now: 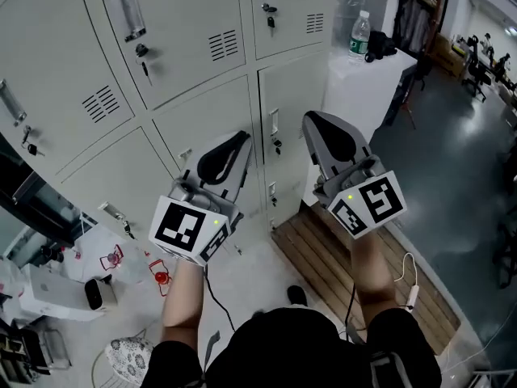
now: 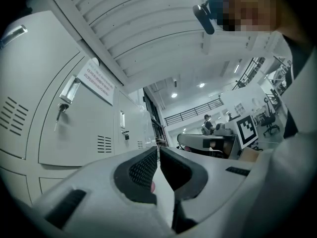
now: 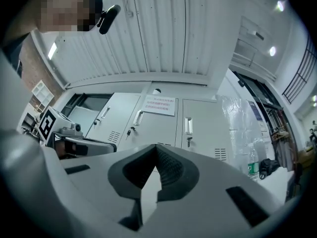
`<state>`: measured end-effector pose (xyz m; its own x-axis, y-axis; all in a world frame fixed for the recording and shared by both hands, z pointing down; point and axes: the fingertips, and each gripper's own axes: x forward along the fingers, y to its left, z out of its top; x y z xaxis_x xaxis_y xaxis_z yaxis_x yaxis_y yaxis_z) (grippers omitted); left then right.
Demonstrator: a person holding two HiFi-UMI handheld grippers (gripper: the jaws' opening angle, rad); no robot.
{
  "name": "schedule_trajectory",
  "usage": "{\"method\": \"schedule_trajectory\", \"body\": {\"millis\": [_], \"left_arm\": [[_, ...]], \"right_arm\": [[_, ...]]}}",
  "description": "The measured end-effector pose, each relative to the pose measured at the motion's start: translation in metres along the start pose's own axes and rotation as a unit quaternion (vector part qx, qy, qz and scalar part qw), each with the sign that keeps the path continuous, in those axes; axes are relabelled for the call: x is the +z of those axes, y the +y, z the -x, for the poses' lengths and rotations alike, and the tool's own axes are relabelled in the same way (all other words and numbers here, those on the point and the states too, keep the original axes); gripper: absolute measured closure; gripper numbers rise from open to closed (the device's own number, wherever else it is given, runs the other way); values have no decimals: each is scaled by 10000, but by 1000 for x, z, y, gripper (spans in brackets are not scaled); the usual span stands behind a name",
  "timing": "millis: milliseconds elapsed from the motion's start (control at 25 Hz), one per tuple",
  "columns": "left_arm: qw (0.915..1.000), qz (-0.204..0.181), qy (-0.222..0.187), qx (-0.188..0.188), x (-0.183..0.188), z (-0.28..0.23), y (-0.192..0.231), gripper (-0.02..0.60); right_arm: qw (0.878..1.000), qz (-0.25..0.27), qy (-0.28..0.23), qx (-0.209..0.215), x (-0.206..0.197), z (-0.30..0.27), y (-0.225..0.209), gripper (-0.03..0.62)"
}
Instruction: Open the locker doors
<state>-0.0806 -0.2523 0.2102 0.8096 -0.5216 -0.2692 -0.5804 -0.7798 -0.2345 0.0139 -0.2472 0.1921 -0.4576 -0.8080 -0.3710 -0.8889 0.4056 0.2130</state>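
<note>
Locker doors (image 1: 190, 35): grey steel, all shut, keys in the locks, straight ahead. Left gripper (image 2: 157, 148) and right gripper (image 3: 155, 147) have jaws closed, empty, and are clear of the doors. Pale floor (image 1: 258, 265); wooden pallet (image 1: 355, 273) to the right; water bottle (image 1: 359, 35) on white table (image 1: 380, 79).

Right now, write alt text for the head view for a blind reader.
A person holds the grey left gripper and right gripper, both shut and empty, before pale grey metal lockers with doors closed. A clear plastic bottle stands on a white table.
</note>
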Motion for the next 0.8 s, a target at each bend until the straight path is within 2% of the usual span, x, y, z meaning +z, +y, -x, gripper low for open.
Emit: {"method": "schedule_trajectory", "body": {"millis": [480,800], "left_arm": [[9980,-38,75,620,-2,-70,16,561],[9953,-190,36,951,1,-97,20,561]], "right_arm": [[9977,-115,-272,603,3,-32,-71,590],[9936,-99,-314,1080,2,-57,-89,589]]}}
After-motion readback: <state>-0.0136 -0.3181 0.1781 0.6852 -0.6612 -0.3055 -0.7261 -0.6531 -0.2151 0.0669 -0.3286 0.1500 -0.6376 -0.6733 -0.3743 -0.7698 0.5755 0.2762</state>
